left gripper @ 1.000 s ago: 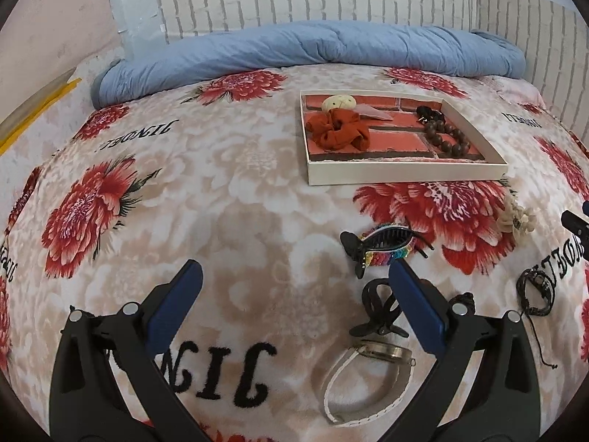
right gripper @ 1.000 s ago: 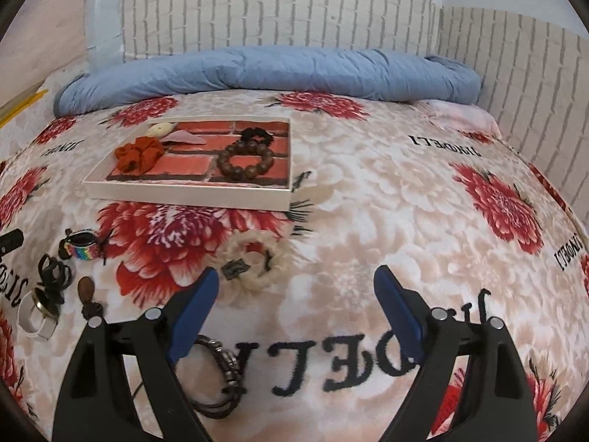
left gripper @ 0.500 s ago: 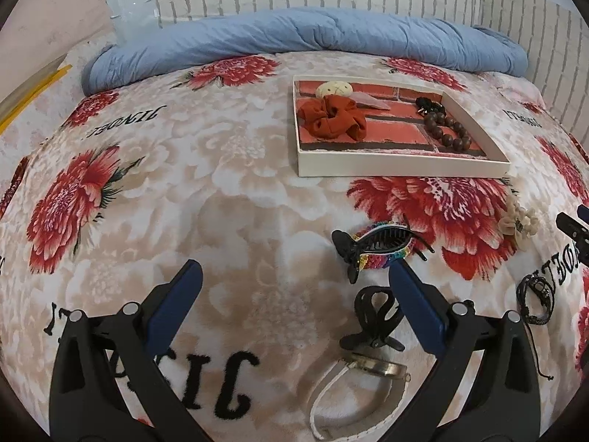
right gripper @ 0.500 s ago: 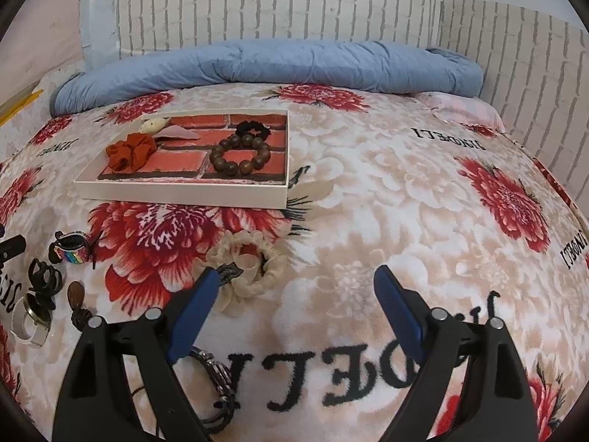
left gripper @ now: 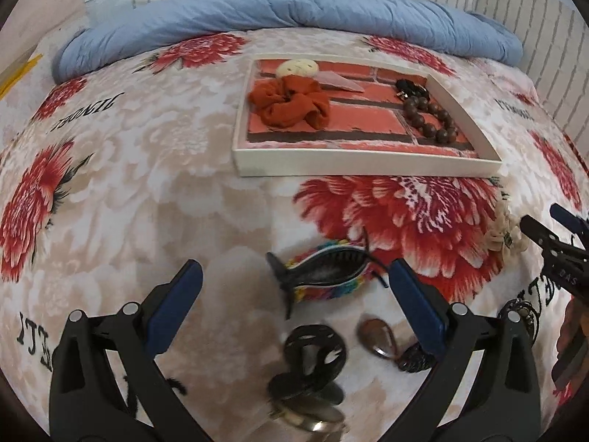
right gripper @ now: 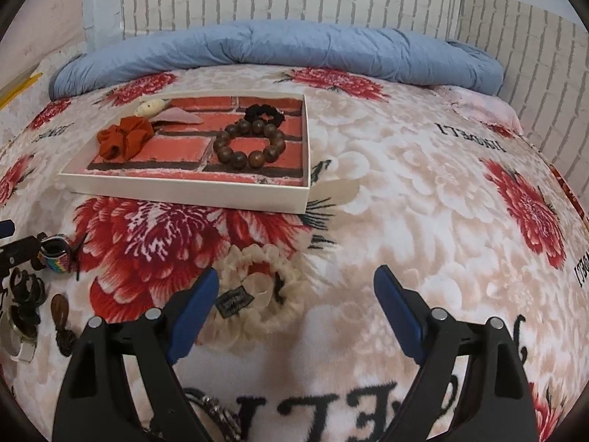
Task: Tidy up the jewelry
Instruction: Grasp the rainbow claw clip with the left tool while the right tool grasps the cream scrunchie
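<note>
- Here the left gripper [left gripper: 294, 291] hung low over the floral blanket [left gripper: 147, 191], jaws spread wide and gripping nothing, with the black claw clip on a rainbow band [left gripper: 324, 270] lying between its fingertips.
- A black figure-eight clip [left gripper: 313, 350] and a brown teardrop pendant [left gripper: 377, 337] lay just nearer.
- The right gripper [right gripper: 296, 294] was likewise wide and empty, the cream scrunchie [right gripper: 257, 287] beside its left finger.
- The white tray [right gripper: 184, 188] held a rust scrunchie [right gripper: 125, 140], a wooden bead bracelet [right gripper: 250, 143] and a black scrunchie [right gripper: 263, 114].
</note>
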Available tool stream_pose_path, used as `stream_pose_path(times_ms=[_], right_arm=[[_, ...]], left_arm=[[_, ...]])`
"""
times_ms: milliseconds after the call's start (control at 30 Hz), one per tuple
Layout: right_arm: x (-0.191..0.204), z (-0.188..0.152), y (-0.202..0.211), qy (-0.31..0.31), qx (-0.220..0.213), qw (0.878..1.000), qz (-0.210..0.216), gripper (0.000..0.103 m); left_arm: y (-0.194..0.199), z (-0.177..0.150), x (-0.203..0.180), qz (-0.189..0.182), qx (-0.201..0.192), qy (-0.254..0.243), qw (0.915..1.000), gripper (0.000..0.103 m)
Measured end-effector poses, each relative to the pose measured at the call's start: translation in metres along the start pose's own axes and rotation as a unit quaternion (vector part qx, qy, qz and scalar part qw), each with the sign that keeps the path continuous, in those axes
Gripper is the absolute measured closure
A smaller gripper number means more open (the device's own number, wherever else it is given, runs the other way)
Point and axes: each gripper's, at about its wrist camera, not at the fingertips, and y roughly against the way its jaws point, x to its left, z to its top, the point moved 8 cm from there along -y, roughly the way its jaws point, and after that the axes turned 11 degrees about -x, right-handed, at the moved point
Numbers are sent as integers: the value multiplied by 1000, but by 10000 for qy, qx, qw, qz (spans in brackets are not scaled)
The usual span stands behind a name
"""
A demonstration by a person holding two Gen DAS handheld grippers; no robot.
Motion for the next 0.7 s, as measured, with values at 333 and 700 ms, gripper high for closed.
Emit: stream_pose_path(times_ms=[333, 700], right_arm=[[-1, -19, -32, -196, 503, 9983, 209, 50], [-1, -25, -42, -290, 595, 9972, 334, 78]], left_arm=[[-19, -4, -28, -13, 305, -172, 9994, 5], [-41, -15, -24, 31, 658, 142, 9977, 6]])
